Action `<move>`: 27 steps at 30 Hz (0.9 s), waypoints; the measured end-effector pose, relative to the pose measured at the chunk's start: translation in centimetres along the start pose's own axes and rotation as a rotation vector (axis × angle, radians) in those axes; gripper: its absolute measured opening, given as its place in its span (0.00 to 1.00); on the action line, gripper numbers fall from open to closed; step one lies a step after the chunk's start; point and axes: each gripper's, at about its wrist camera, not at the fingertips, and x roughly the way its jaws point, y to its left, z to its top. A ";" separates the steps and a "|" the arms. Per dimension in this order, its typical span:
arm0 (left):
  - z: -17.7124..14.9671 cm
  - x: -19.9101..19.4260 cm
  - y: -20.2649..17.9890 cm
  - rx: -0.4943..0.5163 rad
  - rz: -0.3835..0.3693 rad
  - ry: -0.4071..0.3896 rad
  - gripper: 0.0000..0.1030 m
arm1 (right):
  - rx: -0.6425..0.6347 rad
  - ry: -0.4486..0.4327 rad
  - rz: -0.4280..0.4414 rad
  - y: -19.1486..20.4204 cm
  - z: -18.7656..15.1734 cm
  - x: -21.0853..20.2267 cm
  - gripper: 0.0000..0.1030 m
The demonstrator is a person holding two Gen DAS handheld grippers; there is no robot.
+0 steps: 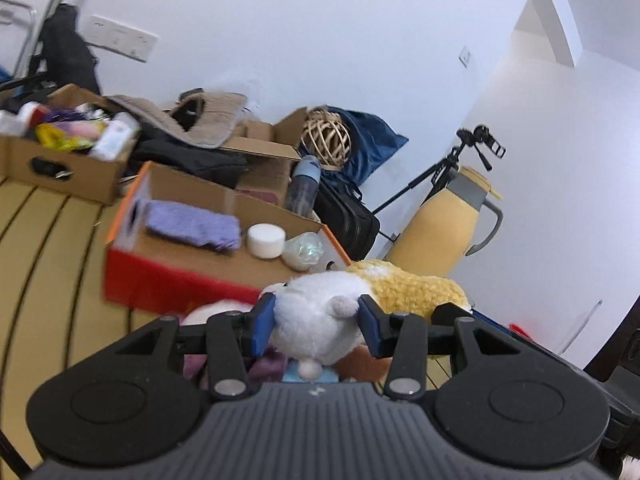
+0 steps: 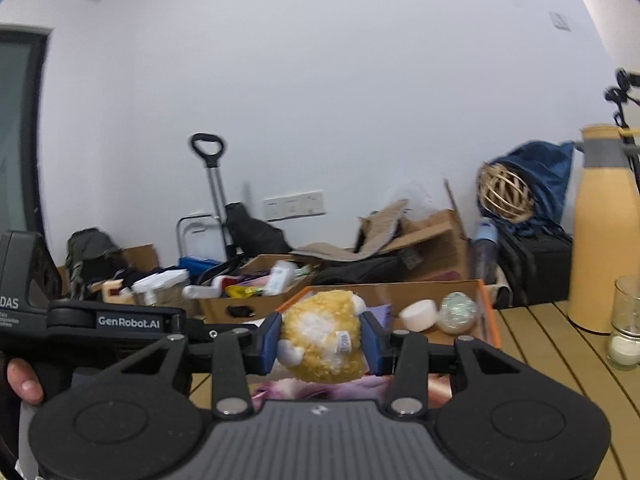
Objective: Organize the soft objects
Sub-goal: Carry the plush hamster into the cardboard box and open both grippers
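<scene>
My left gripper [image 1: 317, 322] is shut on a white plush toy [image 1: 316, 316] with a small tail, held above the table. My right gripper [image 2: 320, 338] is shut on a yellow-and-white fuzzy plush toy [image 2: 322, 336] with a label. That yellow plush also shows in the left wrist view [image 1: 404, 284], just right of the white one. The left gripper body [image 2: 100, 320] shows at the left of the right wrist view. Purple and pink soft items [image 2: 320, 390] lie below the grippers. A purple cloth [image 1: 192, 226] lies in the orange-edged cardboard box [image 1: 168, 276].
The box also holds a white jar [image 1: 266, 240] and a clear ball [image 1: 306, 250]. A yellow thermos [image 2: 604, 232] and a glass candle [image 2: 626, 324] stand on the slatted wooden table [image 2: 552, 344]. Cluttered cardboard boxes [image 1: 60, 160], a wicker ball [image 1: 326, 140] and a tripod [image 1: 452, 168] stand behind.
</scene>
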 end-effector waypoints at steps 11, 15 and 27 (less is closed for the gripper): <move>6.0 17.1 0.9 0.048 0.054 0.152 0.44 | 0.036 0.078 -0.083 -10.8 1.4 11.2 0.40; 5.9 23.2 1.8 0.058 0.093 0.231 0.44 | 0.054 0.139 -0.128 -13.9 0.4 15.3 0.40; 5.3 23.0 0.9 0.128 0.109 0.264 0.60 | -0.064 0.296 -0.190 -11.8 -1.3 16.9 0.50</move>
